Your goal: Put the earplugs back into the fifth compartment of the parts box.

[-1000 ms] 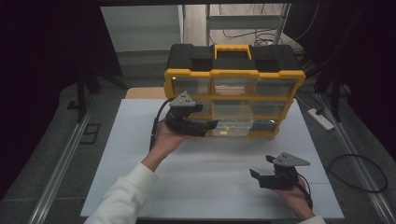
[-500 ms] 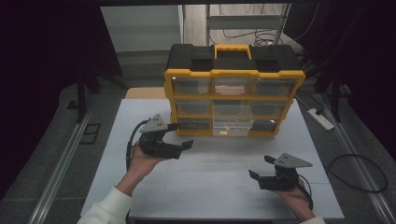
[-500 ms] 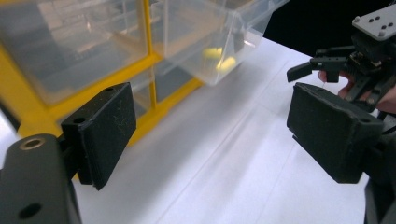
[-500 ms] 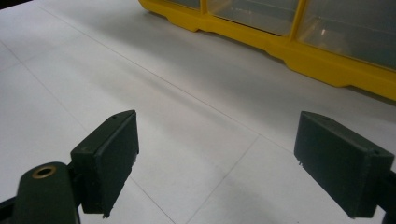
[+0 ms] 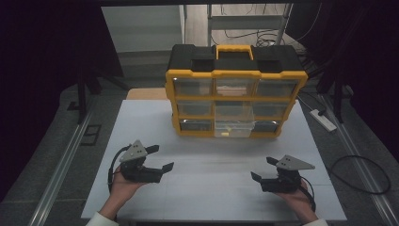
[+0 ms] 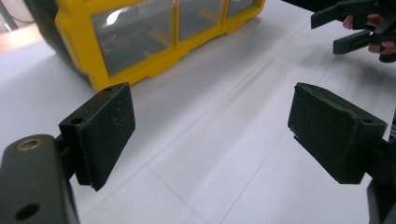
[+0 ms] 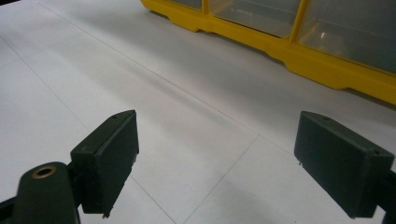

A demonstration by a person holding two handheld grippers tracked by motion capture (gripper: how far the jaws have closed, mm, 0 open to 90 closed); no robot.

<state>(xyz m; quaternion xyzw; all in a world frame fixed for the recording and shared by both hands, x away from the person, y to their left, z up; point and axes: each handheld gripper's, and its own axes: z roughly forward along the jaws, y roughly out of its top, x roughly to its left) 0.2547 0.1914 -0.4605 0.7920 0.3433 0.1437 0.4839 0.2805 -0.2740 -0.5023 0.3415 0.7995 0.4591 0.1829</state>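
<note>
A white table (image 5: 207,188) carries a yellow-and-black organiser (image 5: 235,92) standing upright at its far side, its clear drawers (image 5: 194,86) in three rows facing the person. All look pushed in, though the lower middle drawer (image 5: 233,128) may sit slightly proud; a small yellow item shows through its front.

The organiser stands well ahead of both grippers, with bare table between. The left gripper (image 5: 159,159) is held low over the near left part of the table, jaws spread wide and nothing between them; in its own view the organiser's lower left corner (image 6: 100,84) lies ahead and to the left, and the other gripper (image 6: 348,28) shows farther off at upper right. The right gripper (image 5: 262,169) rests low at the near right, likewise released and empty, the organiser's yellow base (image 7: 327,70) ahead of it to the right.

By the look of it, no work on the organiser is under way: neither gripper touches it and nothing lies out on the table. Whatever handling of the drawers remains would need a fresh reach forward.
</note>
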